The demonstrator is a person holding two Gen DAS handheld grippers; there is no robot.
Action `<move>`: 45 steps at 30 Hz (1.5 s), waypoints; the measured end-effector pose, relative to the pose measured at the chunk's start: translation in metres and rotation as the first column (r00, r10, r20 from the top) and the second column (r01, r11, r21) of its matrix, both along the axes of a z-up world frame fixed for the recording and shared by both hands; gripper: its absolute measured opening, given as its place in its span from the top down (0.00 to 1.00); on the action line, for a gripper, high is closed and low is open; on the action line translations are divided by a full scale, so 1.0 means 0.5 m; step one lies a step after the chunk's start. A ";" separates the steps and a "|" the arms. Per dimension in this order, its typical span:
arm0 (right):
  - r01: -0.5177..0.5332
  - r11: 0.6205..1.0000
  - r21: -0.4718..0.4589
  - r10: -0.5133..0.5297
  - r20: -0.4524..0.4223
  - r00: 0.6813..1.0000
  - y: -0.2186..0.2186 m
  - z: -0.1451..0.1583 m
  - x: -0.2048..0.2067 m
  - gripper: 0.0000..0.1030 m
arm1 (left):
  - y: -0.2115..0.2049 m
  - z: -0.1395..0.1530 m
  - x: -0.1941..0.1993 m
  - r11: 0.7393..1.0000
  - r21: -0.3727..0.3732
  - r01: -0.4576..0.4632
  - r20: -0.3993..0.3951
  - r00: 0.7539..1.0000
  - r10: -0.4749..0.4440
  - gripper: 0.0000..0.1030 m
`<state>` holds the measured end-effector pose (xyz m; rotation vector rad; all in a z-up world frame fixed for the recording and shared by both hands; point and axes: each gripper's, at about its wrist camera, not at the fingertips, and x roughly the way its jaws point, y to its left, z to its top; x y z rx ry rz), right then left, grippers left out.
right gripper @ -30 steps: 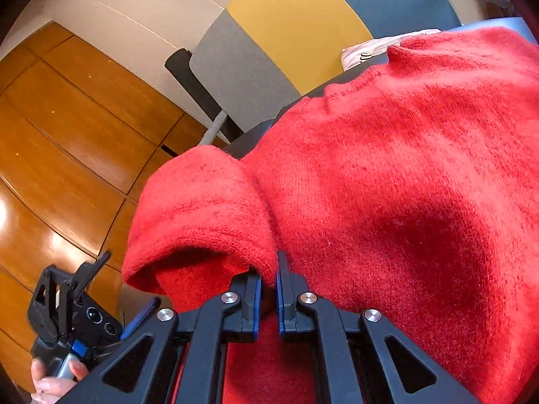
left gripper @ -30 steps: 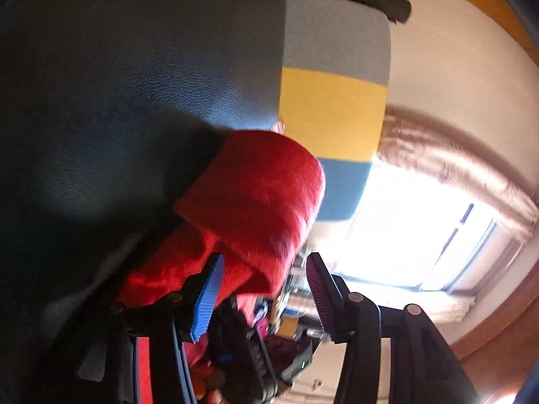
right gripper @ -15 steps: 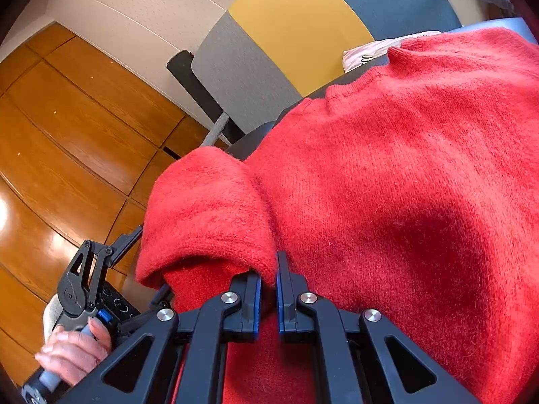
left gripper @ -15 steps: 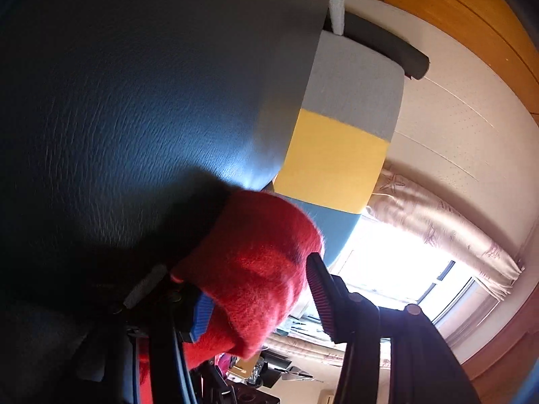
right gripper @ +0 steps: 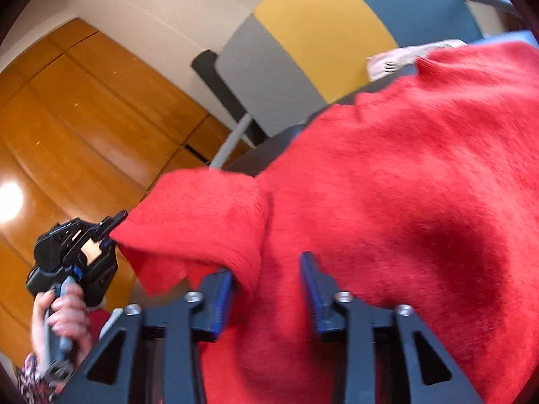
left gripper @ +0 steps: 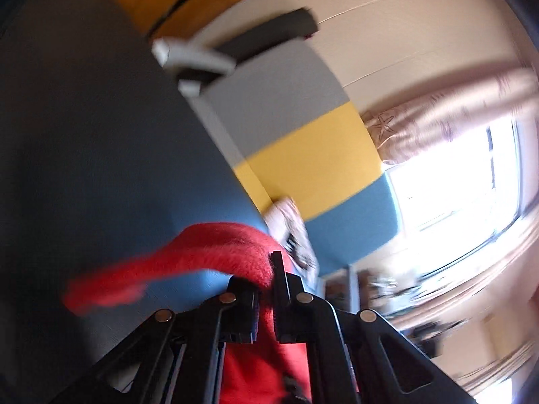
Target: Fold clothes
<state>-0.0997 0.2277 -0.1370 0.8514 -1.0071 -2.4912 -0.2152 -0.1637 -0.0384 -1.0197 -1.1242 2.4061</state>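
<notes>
A red knit sweater lies spread over a dark blue padded surface. My left gripper is shut on the sweater's sleeve end and holds it lifted off the surface. That gripper also shows in the right wrist view, at the tip of the sleeve fold. My right gripper is open, its blue pads on either side of the sweater fabric below the folded sleeve.
A chair back in grey, yellow and blue bands stands behind the surface. A pale patterned cloth lies at its foot. Orange wood panelling fills the left. A bright window with curtains is at the right.
My left gripper has closed on the sleeve end and swung with it. My right gripper, shut on the sweater before, has opened and let go.
</notes>
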 end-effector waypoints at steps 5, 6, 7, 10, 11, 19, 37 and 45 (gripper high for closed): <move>-0.006 0.997 -0.082 0.002 -0.052 0.999 0.019 -0.008 0.010 0.46 | -0.122 -0.067 0.002 0.981 -0.172 -0.087 0.069 0.993 0.101 0.96; -0.004 0.997 -0.081 0.000 -0.051 0.999 0.019 -0.009 0.010 0.46 | -0.150 -0.089 0.007 0.977 -0.183 -0.110 0.089 0.988 0.127 0.96; -0.003 0.997 -0.076 -0.001 -0.049 0.999 0.018 -0.009 0.010 0.46 | -0.177 -0.111 0.015 0.974 -0.185 -0.131 0.112 0.982 0.154 0.96; 0.001 0.997 -0.071 -0.004 -0.041 0.999 0.017 -0.011 0.008 0.48 | -0.258 -0.173 0.055 0.954 -0.227 -0.197 0.165 0.957 0.237 0.96; 0.002 0.998 -0.070 -0.004 -0.040 0.999 0.016 -0.012 0.008 0.48 | -0.273 -0.183 0.063 0.947 -0.247 -0.207 0.175 0.951 0.254 0.96; -0.002 0.998 -0.065 -0.001 -0.035 0.999 0.019 -0.018 0.007 0.48 | -0.397 -0.209 0.114 0.858 -0.446 -0.256 0.219 0.898 0.382 0.92; 0.000 0.999 -0.051 -0.001 -0.024 1.000 0.018 -0.025 0.003 0.49 | -0.102 -0.114 0.239 0.877 -0.446 -0.181 -0.050 0.983 0.178 0.84; -0.002 0.998 -0.067 0.000 -0.030 1.000 0.024 -0.031 0.002 0.49 | -0.343 -0.140 0.182 0.735 -0.577 -0.357 0.112 0.857 0.503 0.88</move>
